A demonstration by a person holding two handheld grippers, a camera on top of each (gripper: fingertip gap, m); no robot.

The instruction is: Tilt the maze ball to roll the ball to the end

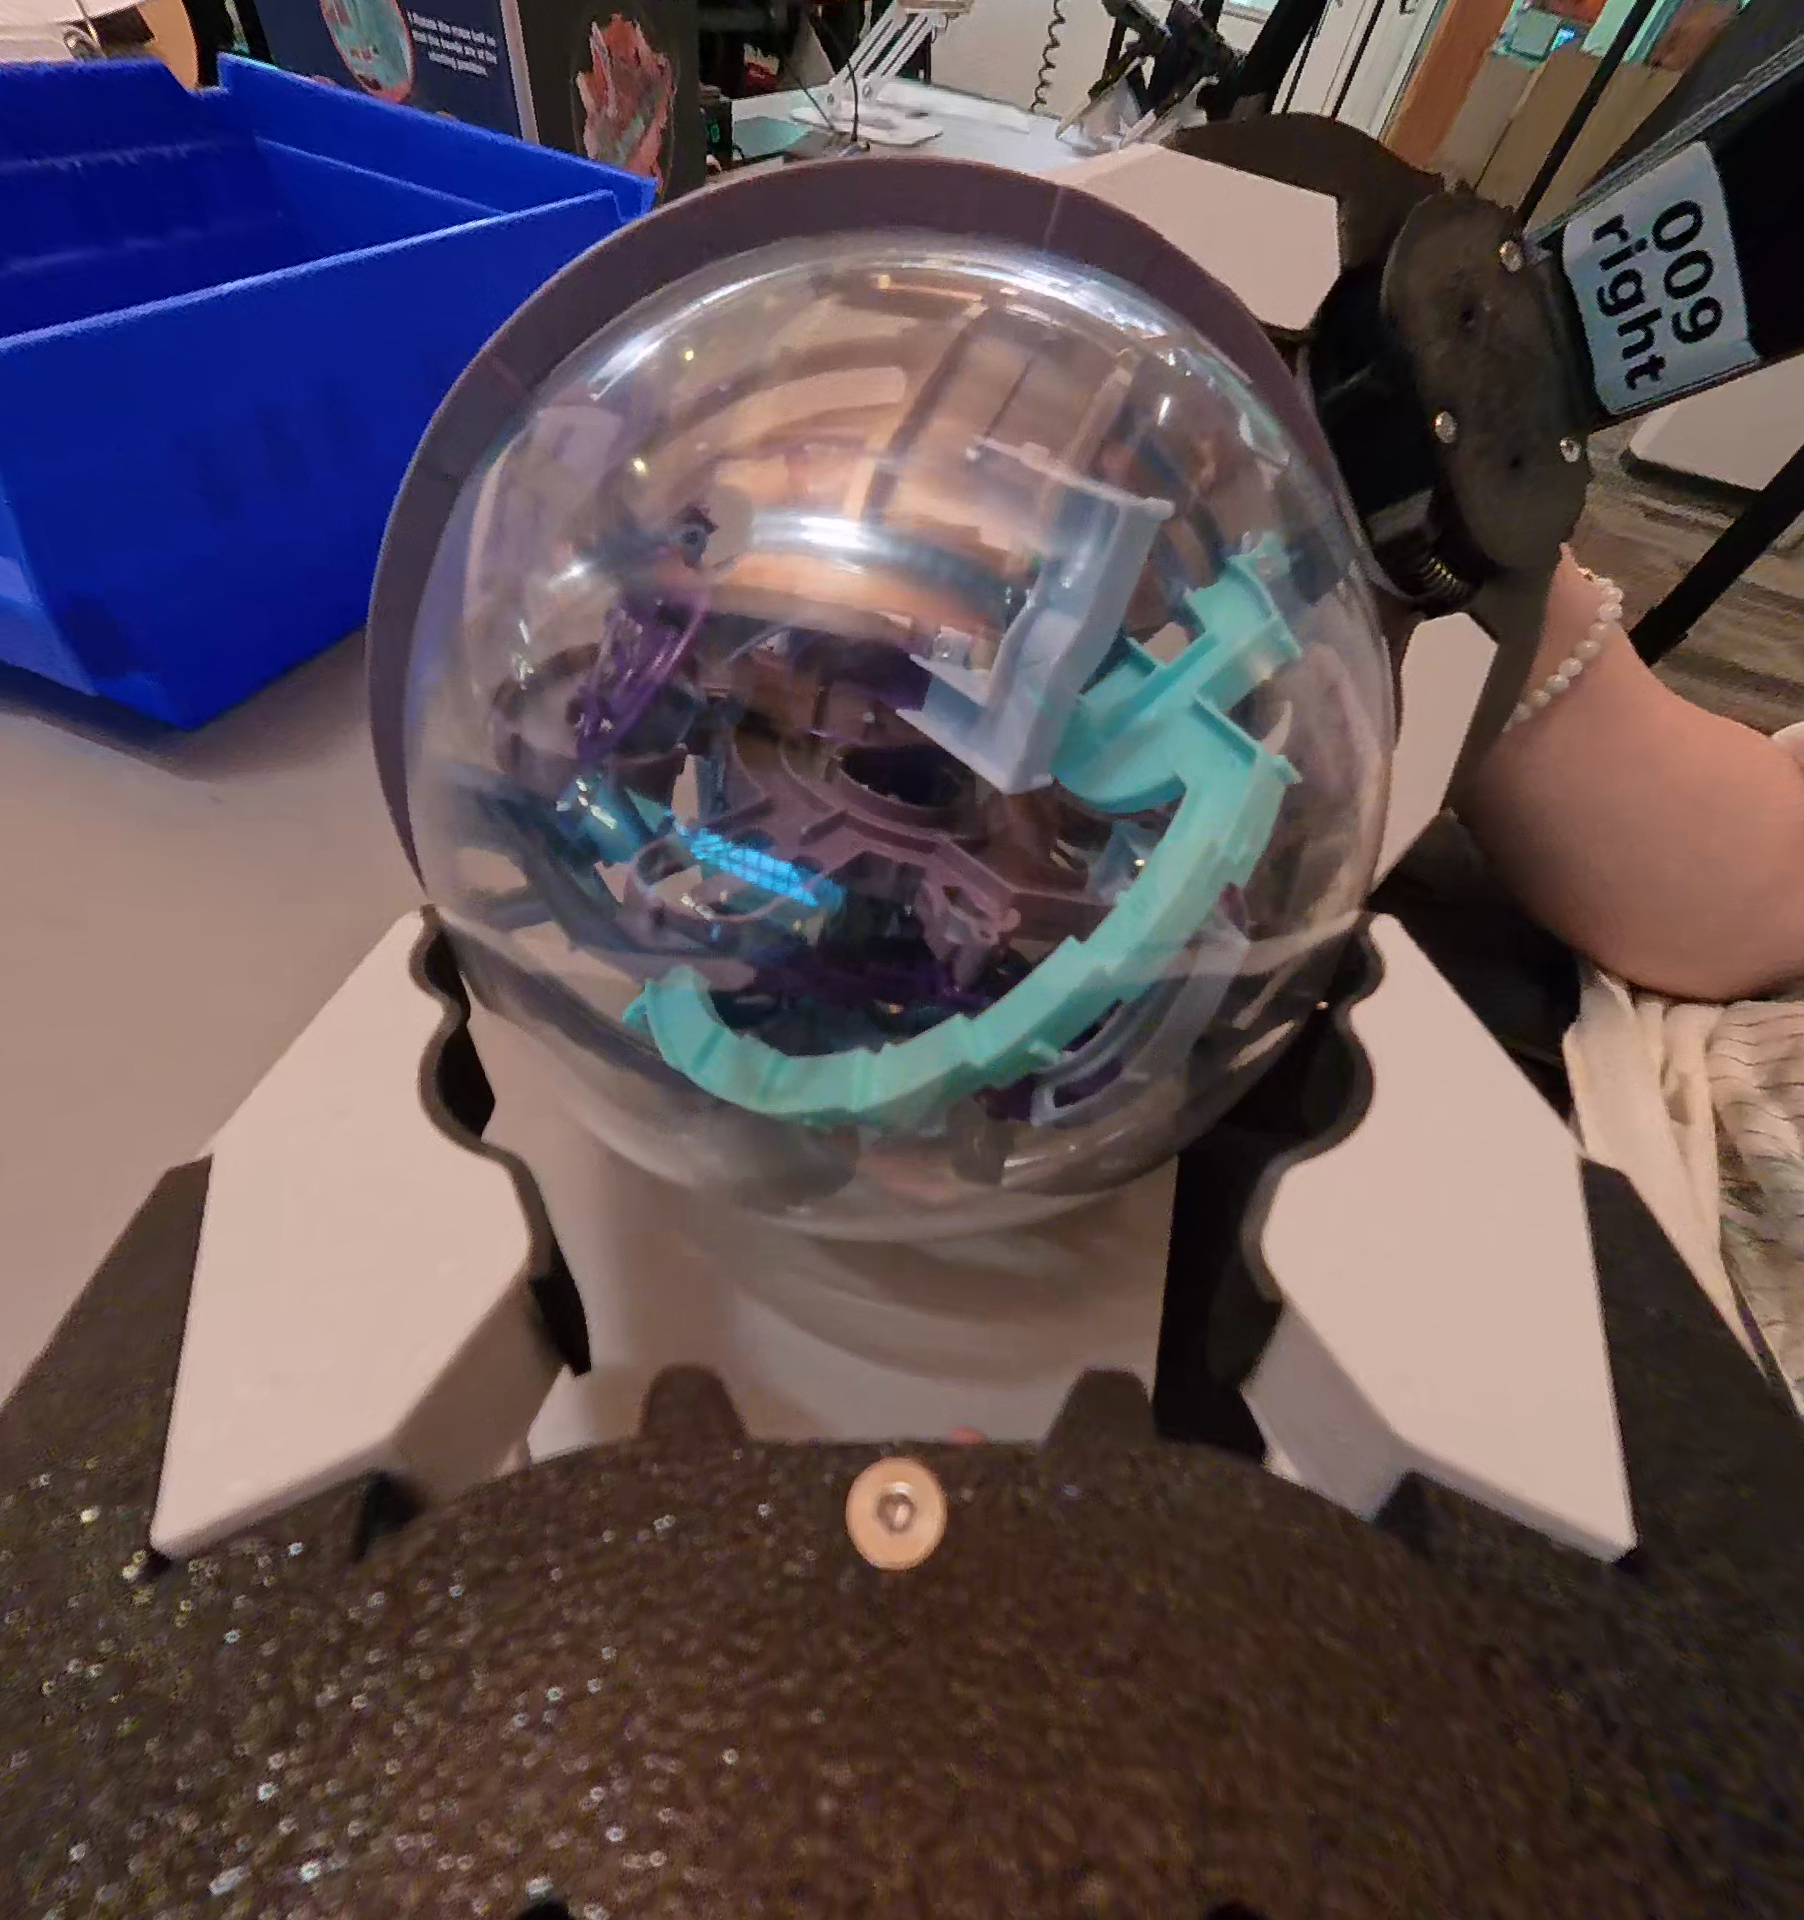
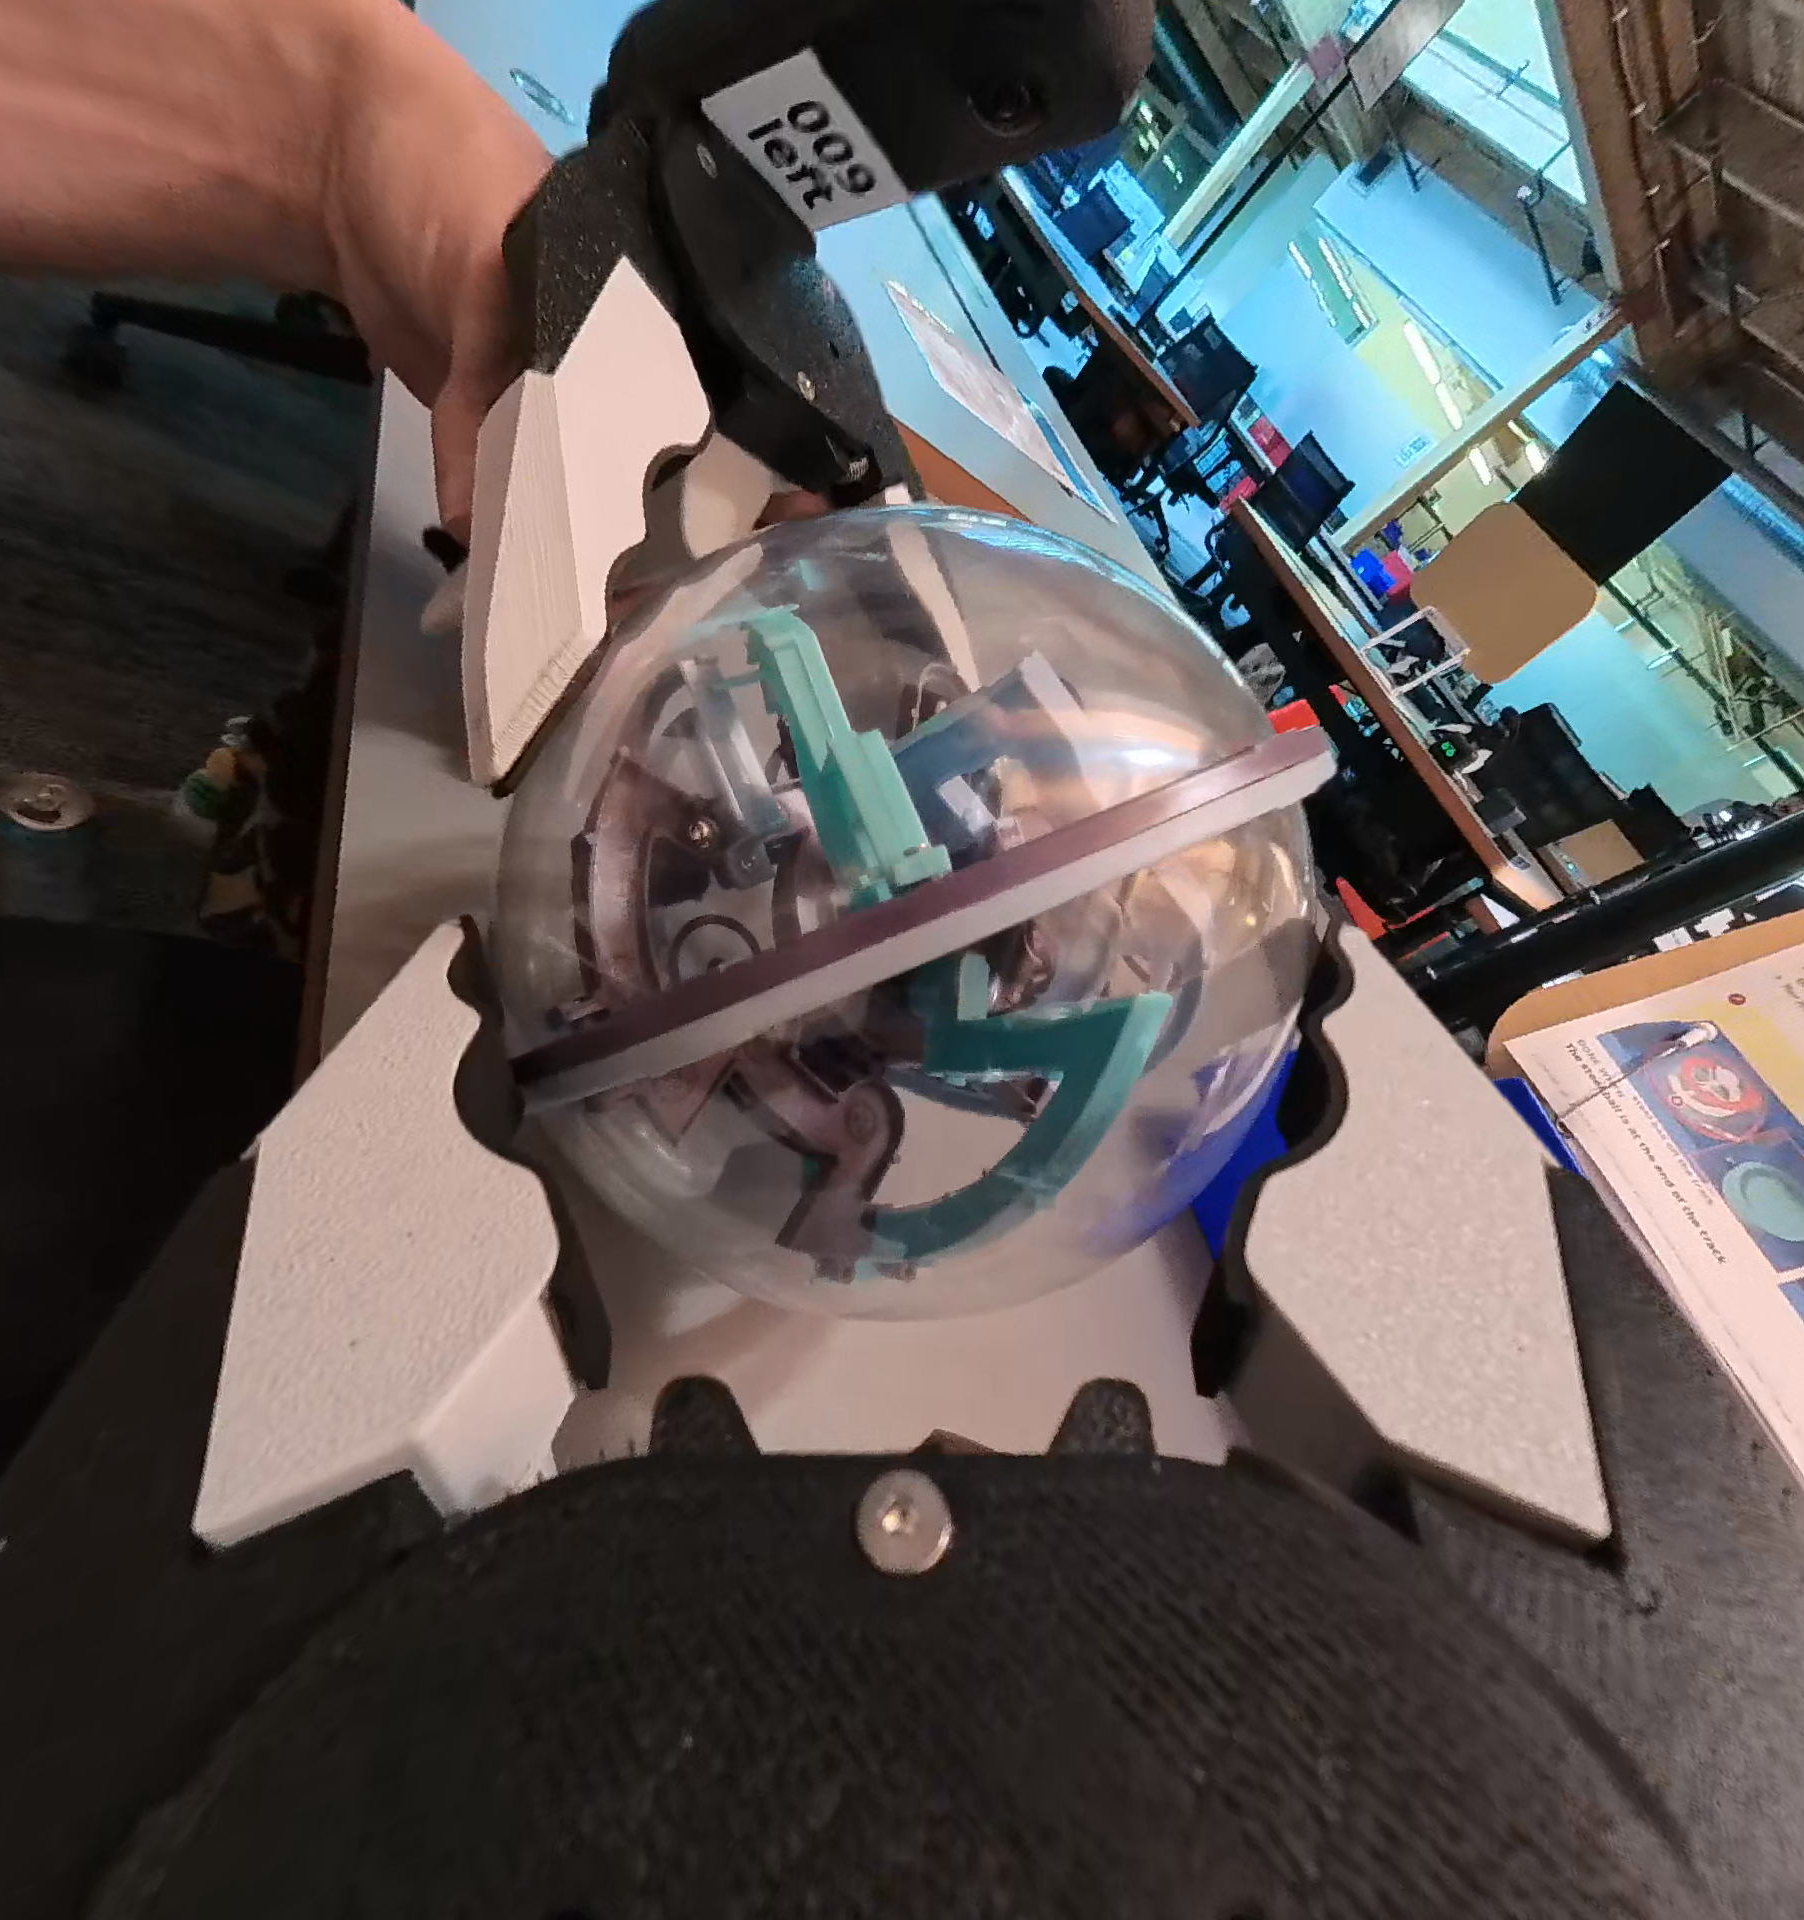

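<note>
Maze ball [image 1: 893, 727] seemingly clamped between both hand-held grippers.

Maze ball [image 1: 893, 727]: clear shell, dull purple rim band, teal track, lilac and violet pieces inside. Bin [image 1: 202, 416] bright blue; bench [image 1: 129, 883] pale grey. Both hand-held grippers: white fingers [image 1: 358, 1195], black speckled bodies, black wavy pads.

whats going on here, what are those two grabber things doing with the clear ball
A person is holding a clear maze ball between two hand-held grippers, the left gripper and the right gripper, each clamped across its shell. The ball is tipped, its purple rim slanting. A blue bin sits beside it on the table.
</note>
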